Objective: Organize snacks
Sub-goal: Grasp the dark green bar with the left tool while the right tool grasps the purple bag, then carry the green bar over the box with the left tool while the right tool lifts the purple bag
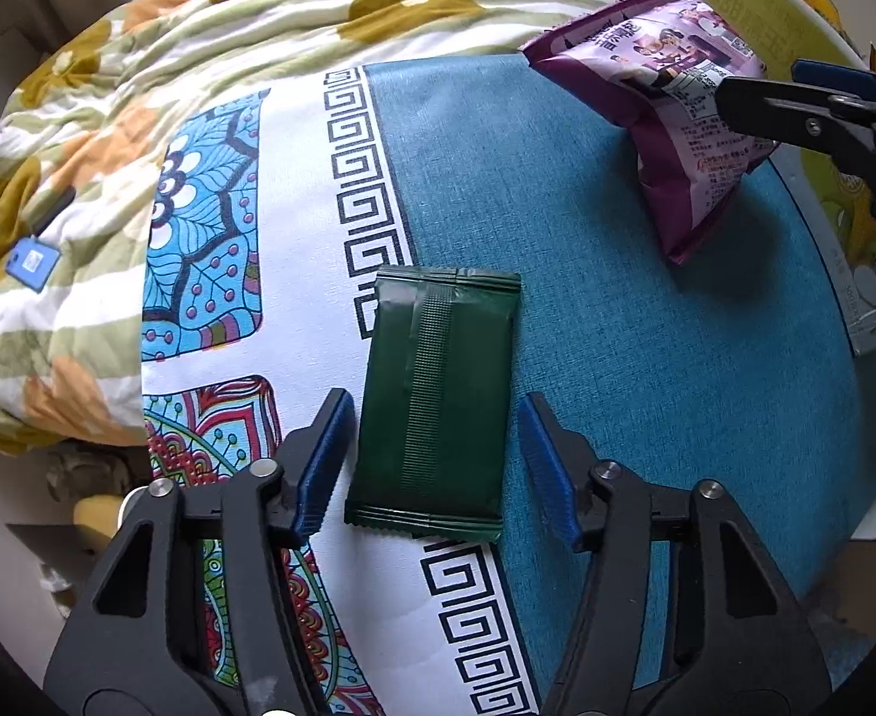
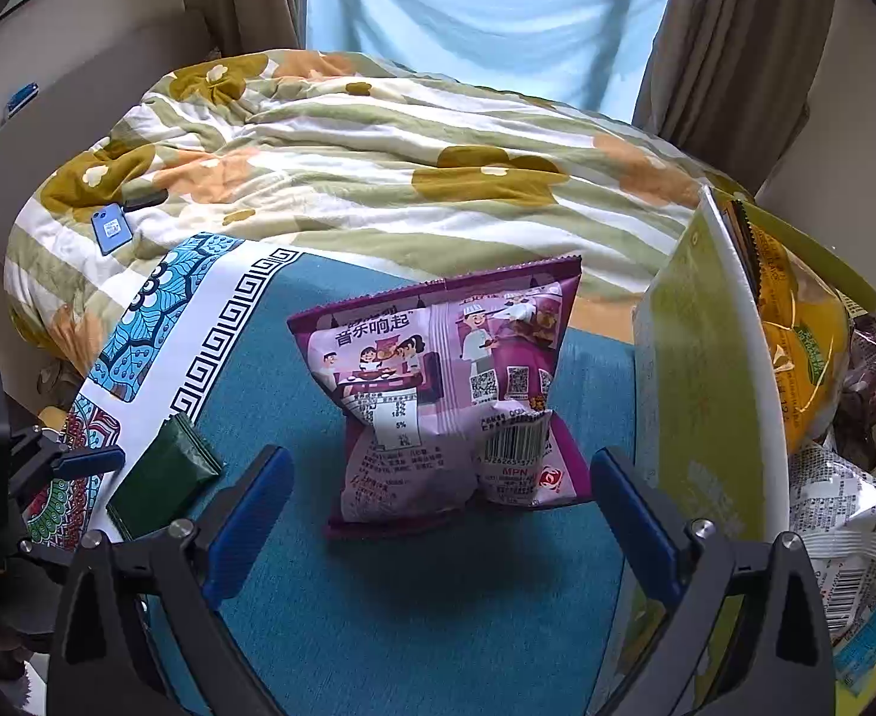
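Two loose snack packets lie on the cloth-covered desk (image 1: pixel 647 358). The dark green packet (image 1: pixel 435 400) is flat, rectangular and seam side up, with crimped ends; it straddles the border between the teal field and the white key-pattern band of the cloth. The purple snack bag (image 2: pixel 450 394) is puffed and creased at mid-height, printed with cartoon figures, QR codes and a barcode; it sits on the teal area, well apart from the green packet. The left gripper (image 1: pixel 435 465) has its jaws spread wide to either side of the green packet's near end, with no contact visible. The right gripper (image 2: pixel 438 513) has its jaws wide on both sides of the purple bag, also clear of it. At the right, a yellow-green box (image 2: pixel 706 406) holds several packets, including an orange bag (image 2: pixel 802 346), a dark brown one and a white printed one; the exact count is unclear. A blue phone (image 2: pixel 113 230) rests on the floral quilt (image 2: pixel 378 161) behind.
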`<action>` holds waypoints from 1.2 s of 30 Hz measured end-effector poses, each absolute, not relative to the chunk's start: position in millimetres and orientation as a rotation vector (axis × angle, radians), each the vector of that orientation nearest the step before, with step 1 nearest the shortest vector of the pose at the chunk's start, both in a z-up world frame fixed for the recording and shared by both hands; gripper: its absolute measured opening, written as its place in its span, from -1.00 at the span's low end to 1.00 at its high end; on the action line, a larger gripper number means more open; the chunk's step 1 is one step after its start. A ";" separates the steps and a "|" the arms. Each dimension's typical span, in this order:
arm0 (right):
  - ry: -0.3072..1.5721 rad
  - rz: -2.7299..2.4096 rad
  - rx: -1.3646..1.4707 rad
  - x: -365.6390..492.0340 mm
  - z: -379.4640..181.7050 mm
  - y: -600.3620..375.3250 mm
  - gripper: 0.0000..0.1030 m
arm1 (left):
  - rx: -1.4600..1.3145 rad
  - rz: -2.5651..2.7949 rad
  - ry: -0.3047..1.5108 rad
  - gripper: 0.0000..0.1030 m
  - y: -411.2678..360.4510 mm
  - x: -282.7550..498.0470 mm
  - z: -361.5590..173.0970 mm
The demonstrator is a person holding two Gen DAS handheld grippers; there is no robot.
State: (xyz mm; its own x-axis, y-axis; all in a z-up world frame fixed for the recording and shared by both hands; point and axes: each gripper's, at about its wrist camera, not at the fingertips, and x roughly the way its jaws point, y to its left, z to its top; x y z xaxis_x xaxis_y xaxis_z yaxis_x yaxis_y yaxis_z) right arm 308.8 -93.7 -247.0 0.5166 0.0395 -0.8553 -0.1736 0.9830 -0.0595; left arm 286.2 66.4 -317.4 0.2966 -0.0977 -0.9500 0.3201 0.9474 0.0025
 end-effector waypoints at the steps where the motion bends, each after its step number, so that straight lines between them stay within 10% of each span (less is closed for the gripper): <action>1: 1.019 0.132 -0.150 311.5 -248.4 -92.5 0.93 | 0.204 -0.279 1.249 -0.15 63.8 286.9 -316.2; 21: 1.109 0.225 -0.244 353.9 -285.7 -88.0 0.91 | 0.082 -0.197 1.279 -0.21 70.6 295.5 -310.3; 36: 1.098 0.240 -0.188 350.4 -277.5 -89.6 0.31 | 0.030 -0.169 1.246 -0.21 83.3 289.4 -282.6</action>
State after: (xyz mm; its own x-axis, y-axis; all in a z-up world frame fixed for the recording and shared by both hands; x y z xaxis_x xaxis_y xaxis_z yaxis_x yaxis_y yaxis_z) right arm 350.4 -89.6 -277.5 0.4335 0.0984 -0.8957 -0.2836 0.9584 -0.0319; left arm 289.4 83.3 -282.6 0.3086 -0.1116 -0.9446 0.1444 0.9871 -0.0694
